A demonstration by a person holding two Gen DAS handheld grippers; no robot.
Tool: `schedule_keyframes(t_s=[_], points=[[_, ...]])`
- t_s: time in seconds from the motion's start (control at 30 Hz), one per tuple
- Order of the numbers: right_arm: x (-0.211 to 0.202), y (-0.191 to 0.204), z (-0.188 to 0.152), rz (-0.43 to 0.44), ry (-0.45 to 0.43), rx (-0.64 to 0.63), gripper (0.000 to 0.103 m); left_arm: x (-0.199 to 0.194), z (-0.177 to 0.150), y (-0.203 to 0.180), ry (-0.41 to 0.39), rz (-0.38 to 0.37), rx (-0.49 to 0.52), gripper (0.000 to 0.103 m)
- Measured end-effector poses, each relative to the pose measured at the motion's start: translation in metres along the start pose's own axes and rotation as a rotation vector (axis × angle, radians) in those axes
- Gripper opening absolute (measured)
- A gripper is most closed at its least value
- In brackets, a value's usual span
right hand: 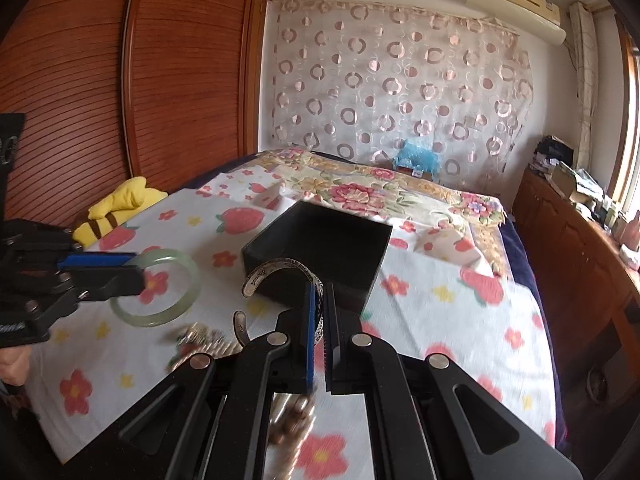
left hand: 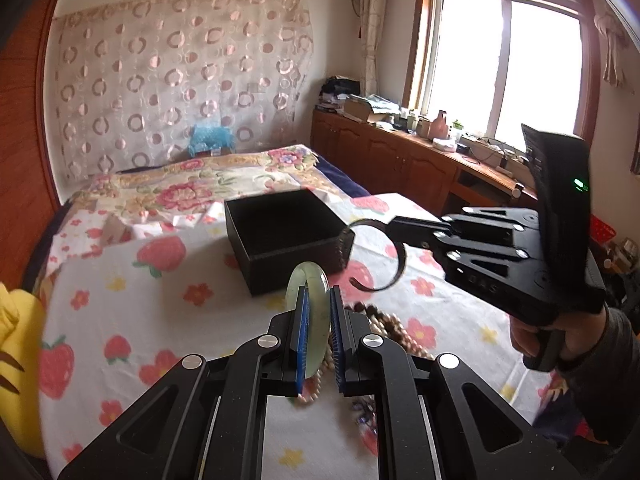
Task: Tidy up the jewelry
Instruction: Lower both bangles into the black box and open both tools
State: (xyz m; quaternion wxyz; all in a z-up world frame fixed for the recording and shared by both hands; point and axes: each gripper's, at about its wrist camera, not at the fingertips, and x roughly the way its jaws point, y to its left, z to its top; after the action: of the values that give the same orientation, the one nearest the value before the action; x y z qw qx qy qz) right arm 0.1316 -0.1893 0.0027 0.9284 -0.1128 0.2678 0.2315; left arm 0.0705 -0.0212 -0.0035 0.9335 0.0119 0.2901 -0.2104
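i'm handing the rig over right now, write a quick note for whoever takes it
Left gripper: shut on the pale green bangle, held off the bed.
Right gripper: shut on the open metal cuff, held near the box's front edge.
Black box: open on the strawberry sheet; no jewelry visible inside.
Bead strands: lying on the sheet below the grippers.
Done: both bracelets picked up.
Left: put bangle and cuff in the box, then likely the beads.
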Motion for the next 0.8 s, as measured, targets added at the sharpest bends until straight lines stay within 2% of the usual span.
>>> schedule_keyframes(t_s=[0.3, 0.6, 0.8], points=[[0.057, -0.032, 0.038, 0.012, 0.026, 0.035, 0.004, 0.013, 0.037, 0.014, -0.026, 0.028, 0.010, 0.009], [0.116, -0.043, 0.035, 0.141, 0.119, 0.054, 0.006, 0.052, 0.071, 0.034, -0.012, 0.045, 0.004, 0.009], [0.116, -0.053, 0.035, 0.170, 0.108, 0.067, 0.006, 0.083, 0.085, 0.035, 0.014, 0.036, 0.019, 0.009]])
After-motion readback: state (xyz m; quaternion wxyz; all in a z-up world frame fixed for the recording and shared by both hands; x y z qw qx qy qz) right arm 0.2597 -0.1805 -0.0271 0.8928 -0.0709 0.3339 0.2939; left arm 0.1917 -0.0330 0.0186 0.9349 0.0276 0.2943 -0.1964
